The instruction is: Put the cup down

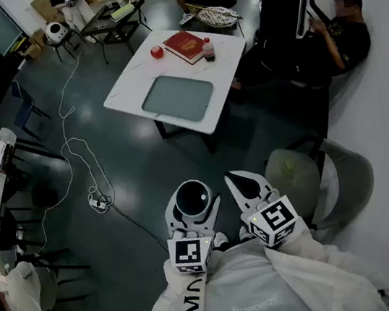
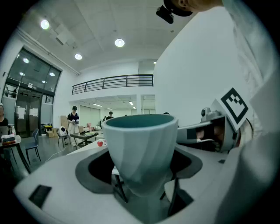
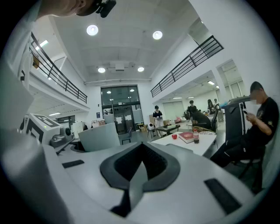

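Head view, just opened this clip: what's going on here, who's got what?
A person stands holding a gripper in each hand. The left gripper is closed on a blue-grey cup, carried upright in the air. The right gripper is shut and empty. Across the floor ahead is a white table with a green mat, a red book, an apple and a bottle. The cup is not yet set down.

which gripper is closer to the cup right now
Left. The left gripper holds the cup between its jaws. The right gripper is beside it on the person's right, jaws together and empty, apart from the cup.
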`<action>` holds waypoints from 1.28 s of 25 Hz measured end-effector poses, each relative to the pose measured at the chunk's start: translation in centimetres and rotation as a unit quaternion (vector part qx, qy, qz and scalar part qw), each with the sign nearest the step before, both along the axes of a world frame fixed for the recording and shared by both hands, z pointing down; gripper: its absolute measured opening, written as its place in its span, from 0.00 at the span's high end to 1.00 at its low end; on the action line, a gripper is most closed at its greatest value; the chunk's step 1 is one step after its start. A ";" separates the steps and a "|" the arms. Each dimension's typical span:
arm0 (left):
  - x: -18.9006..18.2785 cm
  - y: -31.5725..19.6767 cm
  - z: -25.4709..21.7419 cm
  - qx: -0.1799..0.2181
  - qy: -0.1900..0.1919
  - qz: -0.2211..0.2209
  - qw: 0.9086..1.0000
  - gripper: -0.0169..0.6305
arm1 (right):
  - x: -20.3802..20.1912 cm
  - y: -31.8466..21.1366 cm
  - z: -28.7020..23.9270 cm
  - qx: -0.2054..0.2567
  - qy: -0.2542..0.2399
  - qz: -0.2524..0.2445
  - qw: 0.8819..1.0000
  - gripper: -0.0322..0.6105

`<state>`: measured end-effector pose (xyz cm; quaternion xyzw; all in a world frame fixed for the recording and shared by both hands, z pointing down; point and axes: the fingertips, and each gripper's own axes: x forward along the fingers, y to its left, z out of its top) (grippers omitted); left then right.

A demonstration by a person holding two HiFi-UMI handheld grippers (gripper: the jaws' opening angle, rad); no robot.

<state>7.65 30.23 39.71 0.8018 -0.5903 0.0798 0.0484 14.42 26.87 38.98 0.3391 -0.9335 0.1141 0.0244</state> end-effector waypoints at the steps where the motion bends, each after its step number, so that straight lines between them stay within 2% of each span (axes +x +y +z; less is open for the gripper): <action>1: 0.2 0.1 0.0 0.000 0.000 0.000 1.000 0.38 | 0.1 0.1 0.1 -0.001 0.001 -0.001 1.000 0.94; 12: 1.0 0.2 0.0 -0.003 -0.002 -0.004 1.000 0.38 | 0.8 0.3 0.5 -0.007 0.002 -0.008 1.000 0.94; 17: 1.3 0.1 0.5 -0.008 -0.003 -0.009 1.000 0.38 | 1.3 0.2 0.7 -0.018 -0.014 -0.013 1.000 0.94; 32: 3.5 -0.8 0.7 -0.002 -0.013 -0.036 0.999 0.38 | 4.7 -1.3 2.0 -0.021 -0.014 -0.026 0.999 0.94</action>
